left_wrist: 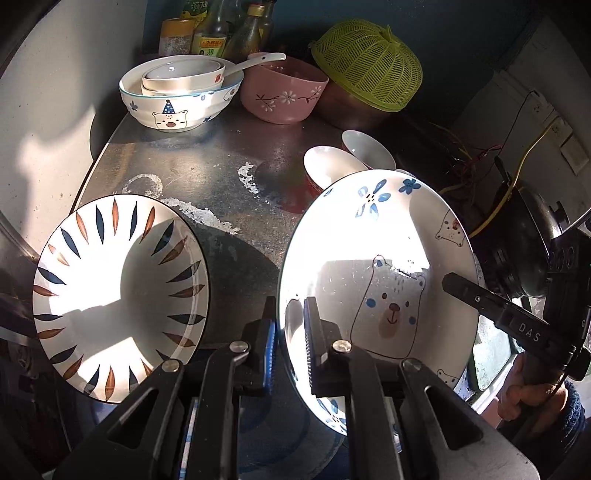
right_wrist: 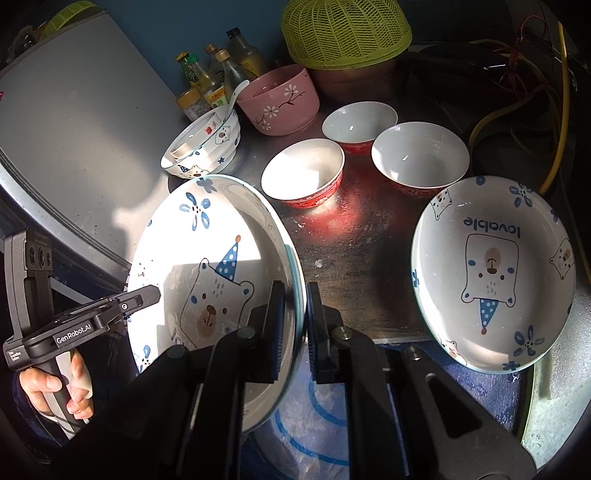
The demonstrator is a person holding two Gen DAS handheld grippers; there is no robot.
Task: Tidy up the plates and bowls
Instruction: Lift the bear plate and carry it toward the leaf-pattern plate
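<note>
A white plate with a blue bear drawing [left_wrist: 373, 236] [right_wrist: 207, 229] hangs tilted above the dark counter, held from both sides. My left gripper [left_wrist: 291, 332] is shut on its left rim. My right gripper [right_wrist: 301, 325] is shut on the opposite rim and shows in the left wrist view as a black finger [left_wrist: 461, 286] over the plate's edge. A leaf-patterned plate [left_wrist: 118, 291] lies at the left, and a second bear plate marked "lovable" [right_wrist: 495, 277] lies at the right. Three red bowls [right_wrist: 303, 173] [right_wrist: 360, 122] [right_wrist: 419, 158] stand behind.
At the back stand a bear bowl with smaller bowls nested in it [left_wrist: 181, 96], a pink flowered bowl [left_wrist: 284, 88] with a spoon [left_wrist: 258, 61], a green basket [left_wrist: 369, 70] and bottles [left_wrist: 210, 33]. A black pan [left_wrist: 524, 240] and wires [right_wrist: 554, 110] crowd the right. A grey wall [right_wrist: 81, 122] borders the left.
</note>
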